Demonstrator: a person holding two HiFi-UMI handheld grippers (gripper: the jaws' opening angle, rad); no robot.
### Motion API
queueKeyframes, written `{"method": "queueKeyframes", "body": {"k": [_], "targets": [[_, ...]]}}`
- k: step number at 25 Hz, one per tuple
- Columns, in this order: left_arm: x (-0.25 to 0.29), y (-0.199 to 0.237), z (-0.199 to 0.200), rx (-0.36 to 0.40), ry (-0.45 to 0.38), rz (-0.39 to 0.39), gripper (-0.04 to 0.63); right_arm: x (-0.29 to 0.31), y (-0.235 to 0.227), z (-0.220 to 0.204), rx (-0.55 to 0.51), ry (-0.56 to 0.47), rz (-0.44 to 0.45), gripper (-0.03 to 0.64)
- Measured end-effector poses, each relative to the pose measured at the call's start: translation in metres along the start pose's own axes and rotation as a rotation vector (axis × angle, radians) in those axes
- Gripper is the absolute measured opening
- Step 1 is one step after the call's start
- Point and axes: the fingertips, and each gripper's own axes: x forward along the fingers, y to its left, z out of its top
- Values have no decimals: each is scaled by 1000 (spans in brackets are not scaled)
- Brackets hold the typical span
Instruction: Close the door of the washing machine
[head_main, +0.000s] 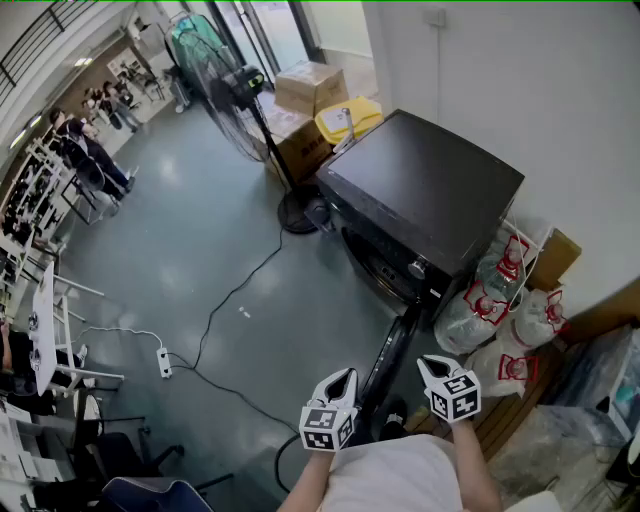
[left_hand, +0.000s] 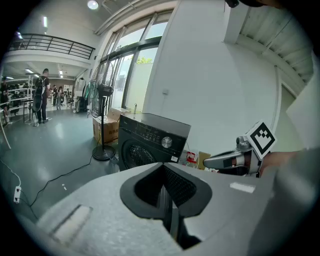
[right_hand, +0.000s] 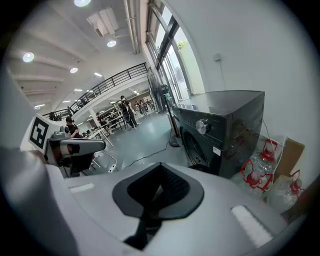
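The black front-loading washing machine (head_main: 420, 200) stands against the white wall. Its round door (head_main: 386, 362) is swung wide open toward me, edge-on between my two grippers. My left gripper (head_main: 345, 376) is just left of the door's outer edge, with its jaws shut and nothing in them. My right gripper (head_main: 424, 362) is just right of the door, also shut and empty. In the left gripper view the washing machine (left_hand: 150, 137) is ahead past the closed left gripper (left_hand: 163, 169), and the right gripper (left_hand: 232, 160) shows at the right. The right gripper view shows the washing machine (right_hand: 220, 127) beyond the closed right gripper (right_hand: 160, 169).
A standing fan (head_main: 225, 80), cardboard boxes (head_main: 310, 85) and a yellow container (head_main: 348, 118) are behind the washer. Bags of plastic bottles (head_main: 500, 300) lie at its right. A cable and power strip (head_main: 163, 362) lie on the grey floor. People (head_main: 90, 150) stand far left.
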Motion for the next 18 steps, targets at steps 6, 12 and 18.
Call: {"method": "queueKeyframes", "body": {"k": [6, 12, 18], "targets": [[5, -1, 1, 2, 3, -2, 6, 1, -5, -2, -19, 28, -4, 3], [13, 2, -4, -2, 27, -20, 6, 1, -10, -6, 42, 21, -19, 3], [27, 3, -7, 23, 75, -69, 6, 3, -11, -11, 95, 19, -56, 3]]}}
